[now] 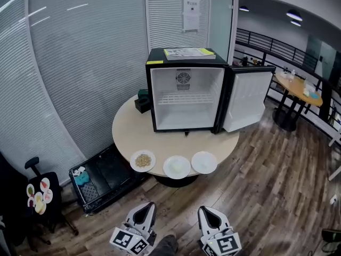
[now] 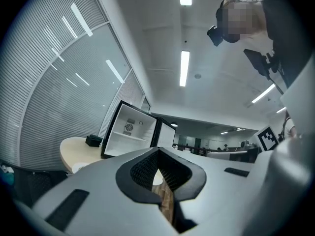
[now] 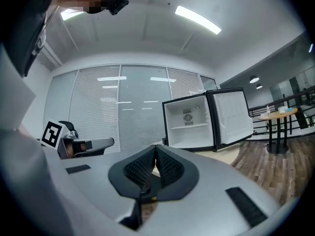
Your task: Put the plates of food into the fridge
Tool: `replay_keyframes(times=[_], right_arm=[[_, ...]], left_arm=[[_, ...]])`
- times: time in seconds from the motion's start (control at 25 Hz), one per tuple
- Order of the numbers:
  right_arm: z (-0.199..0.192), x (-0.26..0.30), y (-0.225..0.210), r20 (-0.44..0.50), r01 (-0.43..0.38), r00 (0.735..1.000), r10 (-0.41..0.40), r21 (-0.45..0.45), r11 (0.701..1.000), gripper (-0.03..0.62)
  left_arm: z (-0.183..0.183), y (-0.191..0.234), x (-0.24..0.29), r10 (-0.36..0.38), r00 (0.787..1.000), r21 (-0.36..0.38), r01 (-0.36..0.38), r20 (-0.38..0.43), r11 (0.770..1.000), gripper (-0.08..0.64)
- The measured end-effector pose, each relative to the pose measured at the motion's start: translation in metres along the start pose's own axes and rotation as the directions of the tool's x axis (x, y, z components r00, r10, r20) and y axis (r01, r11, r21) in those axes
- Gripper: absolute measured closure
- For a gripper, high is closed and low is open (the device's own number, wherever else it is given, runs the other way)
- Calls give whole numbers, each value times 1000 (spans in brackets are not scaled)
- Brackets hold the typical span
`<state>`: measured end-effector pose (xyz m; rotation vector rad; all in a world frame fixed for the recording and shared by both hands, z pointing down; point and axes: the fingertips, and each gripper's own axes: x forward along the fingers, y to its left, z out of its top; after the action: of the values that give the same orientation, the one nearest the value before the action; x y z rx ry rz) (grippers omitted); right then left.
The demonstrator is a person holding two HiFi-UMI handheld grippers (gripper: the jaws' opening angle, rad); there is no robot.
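Observation:
Three white plates sit along the near edge of the round table [image 1: 125,129]: one with brown food [image 1: 143,160], one with pale food [image 1: 177,166], and one on the right [image 1: 204,162]. Behind them the small black fridge [image 1: 186,97] stands with its door [image 1: 245,100] swung open to the right. Its white inside holds only a wire shelf. My left gripper [image 1: 148,206] and right gripper [image 1: 205,210] hang low in front of the table, short of the plates. Both are shut with nothing in them. The open fridge [image 2: 129,132] also shows in the left gripper view, and the fridge [image 3: 189,122] in the right gripper view.
A black box [image 1: 141,101] lies on the table left of the fridge, and papers [image 1: 189,53] lie on top of it. A black crate [image 1: 104,183] sits on the floor at the left, next to a chair [image 1: 40,196]. Another round table [image 1: 298,89] stands far right by a railing.

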<state>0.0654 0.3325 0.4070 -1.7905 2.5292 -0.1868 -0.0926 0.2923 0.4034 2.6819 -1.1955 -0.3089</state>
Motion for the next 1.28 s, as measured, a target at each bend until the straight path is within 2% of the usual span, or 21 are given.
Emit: replay_keyframes(times=[0.16, 0.44, 0.6, 0.76, 0.88, 1.12, 1.28], right_arm=[[-4, 26, -15, -14, -3, 1000, 3, 4, 1000, 588], [-7, 88, -51, -61, 6, 998, -5, 17, 1000, 586], [-13, 122, -72, -84, 34, 996, -30, 48, 998, 586], [-26, 155, -88, -123, 70, 990, -63, 51, 996, 584], [-40, 172, -101, -161, 107, 983, -93, 83, 991, 561], [-72, 184, -133, -233, 201, 961, -151, 206, 958, 488], [-100, 181, -162, -287, 287, 937, -197, 315, 905, 471]], left_arm=[[-8, 11, 30, -44, 999, 8, 44, 15, 999, 554], [-13, 47, 96, -55, 998, -16, 55, 6, 998, 554], [-16, 65, 131, -79, 997, -10, 80, 4, 997, 554], [-25, 90, 158, -72, 997, -8, 72, -14, 997, 554], [-34, 103, 175, -81, 996, -20, 80, -35, 997, 554], [-48, 112, 197, -115, 992, -33, 114, -53, 993, 554], [-53, 117, 204, -104, 993, -40, 102, -56, 994, 554]])
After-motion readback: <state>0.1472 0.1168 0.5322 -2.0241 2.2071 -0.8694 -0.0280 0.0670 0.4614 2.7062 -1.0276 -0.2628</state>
